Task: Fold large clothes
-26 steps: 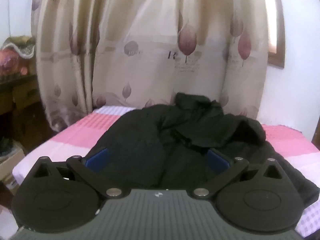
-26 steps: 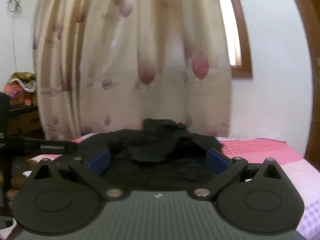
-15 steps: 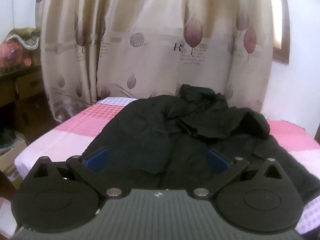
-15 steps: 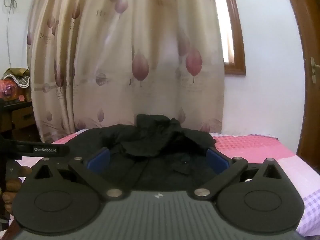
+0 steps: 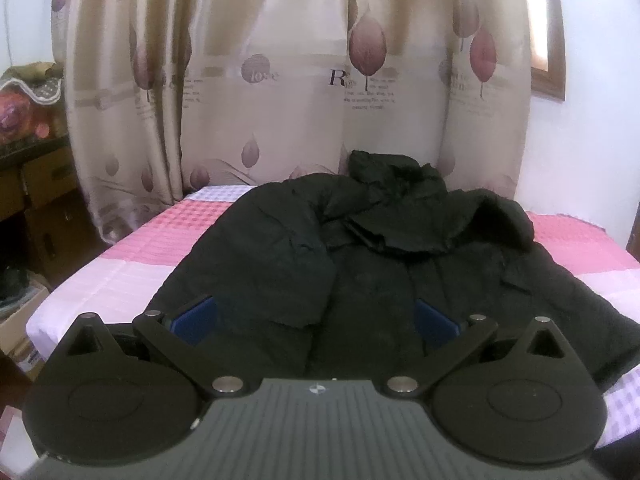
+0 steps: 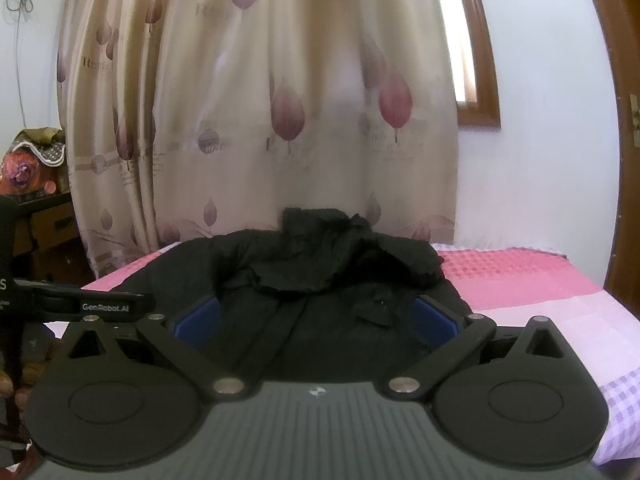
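A large black padded jacket (image 5: 360, 264) lies spread and rumpled on a bed with a pink and white checked cover (image 5: 132, 272), its hood or collar bunched at the far end. It also shows in the right wrist view (image 6: 320, 280). My left gripper (image 5: 316, 320) is open and empty, held above the jacket's near hem, its blue pads (image 5: 196, 316) wide apart. My right gripper (image 6: 316, 320) is open and empty too, above the near part of the jacket. The left gripper's body (image 6: 80, 304) shows at the left edge of the right wrist view.
A beige curtain with leaf prints (image 5: 320, 80) hangs behind the bed. A wooden cabinet with a cloth-covered object (image 5: 32, 168) stands to the left. A white wall and wood-framed window (image 6: 480, 80) are on the right, with a wooden door frame (image 6: 624, 160) at the far right.
Both grippers have shifted slightly, tilting down and nearer to the jacket. Both stayed open. The jacket has not moved.
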